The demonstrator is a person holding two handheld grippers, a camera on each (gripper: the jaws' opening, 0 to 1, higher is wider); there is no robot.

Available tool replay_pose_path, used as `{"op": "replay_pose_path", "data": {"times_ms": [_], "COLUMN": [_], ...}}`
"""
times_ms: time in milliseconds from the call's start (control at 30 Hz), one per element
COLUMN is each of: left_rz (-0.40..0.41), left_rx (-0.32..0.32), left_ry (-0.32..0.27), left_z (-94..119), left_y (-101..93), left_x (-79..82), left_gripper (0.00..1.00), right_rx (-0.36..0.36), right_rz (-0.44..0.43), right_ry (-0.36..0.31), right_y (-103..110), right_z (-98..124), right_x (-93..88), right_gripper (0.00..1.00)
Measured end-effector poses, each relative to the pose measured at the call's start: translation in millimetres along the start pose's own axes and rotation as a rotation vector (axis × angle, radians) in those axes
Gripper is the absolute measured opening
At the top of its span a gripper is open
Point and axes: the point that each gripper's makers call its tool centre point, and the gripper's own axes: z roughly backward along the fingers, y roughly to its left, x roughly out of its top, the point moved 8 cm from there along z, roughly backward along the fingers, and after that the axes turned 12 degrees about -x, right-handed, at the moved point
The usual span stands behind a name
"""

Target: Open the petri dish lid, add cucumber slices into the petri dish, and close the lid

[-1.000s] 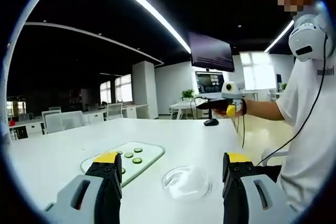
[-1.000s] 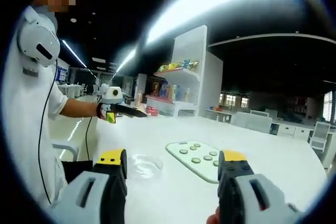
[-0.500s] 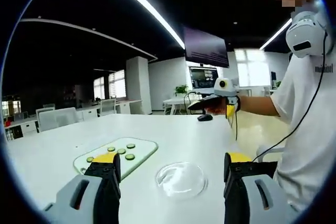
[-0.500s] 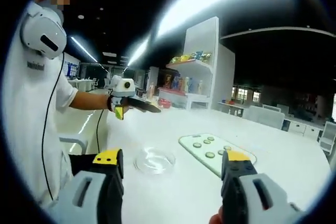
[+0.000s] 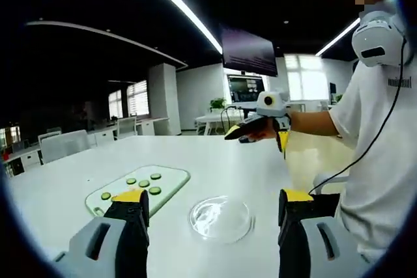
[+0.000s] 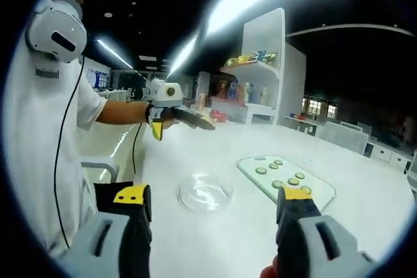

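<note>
On the white worktop [image 5: 215, 161], the clear petri dish [image 5: 220, 218] lies between the left tongs' [image 5: 213, 208] spread, empty jaws in the left gripper view, its lid apparently still on. At about ten o'clock from the dish lies a pale cutting board [image 5: 138, 187] carrying green cucumber slices [image 5: 155, 191]. In the right gripper view, the dish [image 6: 204, 193] lies at eleven o'clock from the midpoint of the right tongs [image 6: 214, 198], likewise released and holding nothing, with the board [image 6: 287, 179] and slices [image 6: 278, 184] at about one o'clock. Each view also catches the other tongs raised in a person's hand above the worktop's edge; their jaw state cannot be read there.

The dish looks light, rigid, smooth and probably slippery; the lid is best pinched across its rim, gently. The slices appear thin, soft and moist, so a light grip by the edges suits them. Transparency and glare obscure the seam between lid and base, and the nearest slice is partly hidden behind a jaw tip.
</note>
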Motion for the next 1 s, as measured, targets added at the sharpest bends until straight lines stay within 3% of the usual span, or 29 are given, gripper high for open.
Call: {"op": "replay_pose_path", "data": {"times_ms": [433,1000], "left_rz": [-0.006,0.031], "left_rx": [-0.048,-0.076], "left_ry": [0.090,0.160], "left_z": [-13.6,-22.7], "left_y": [2.8,11.9], "left_x": [-19.5,-39.4], "left_gripper": [0.83,0.84], "right_rx": [0.085,0.159], "right_rz": [0.037,0.032], "right_ry": [0.077,0.138], "right_y": [7.4,13.4], "right_z": [-20.3,-46.0], "right_x": [-8.2,-26.7], "right_gripper": [0.81,0.83]}}
